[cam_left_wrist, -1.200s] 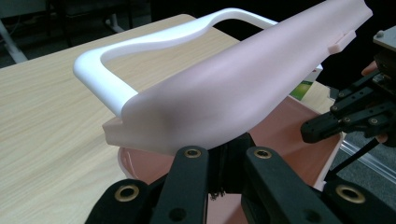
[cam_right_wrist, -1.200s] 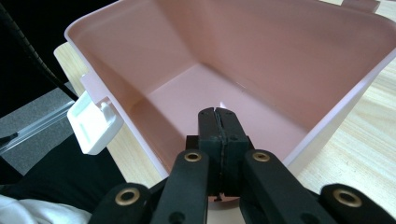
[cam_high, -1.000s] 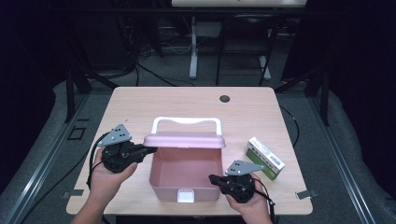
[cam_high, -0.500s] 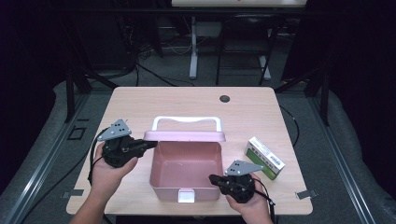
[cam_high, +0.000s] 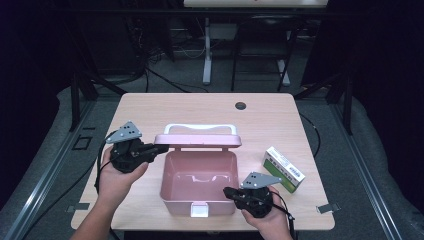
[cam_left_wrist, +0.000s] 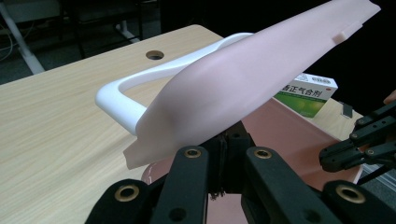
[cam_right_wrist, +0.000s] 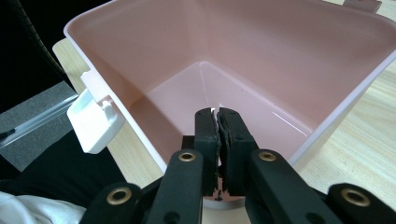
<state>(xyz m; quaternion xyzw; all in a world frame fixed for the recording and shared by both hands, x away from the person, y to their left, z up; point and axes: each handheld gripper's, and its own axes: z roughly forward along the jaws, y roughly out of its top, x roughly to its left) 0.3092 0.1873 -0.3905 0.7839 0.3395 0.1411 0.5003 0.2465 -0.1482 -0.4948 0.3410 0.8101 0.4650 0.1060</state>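
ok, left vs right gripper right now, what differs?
The left gripper is at the lid of the pink box, its jaws at the lid's left edge under the raised lid. The right gripper sits at the box's front right corner, jaws shut over the rim. Both are black and hand-held.

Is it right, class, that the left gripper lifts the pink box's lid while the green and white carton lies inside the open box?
Not quite. The green and white carton lies on the table to the right of the pink box, not inside it, as the high view shows. The left gripper does lift the lid.
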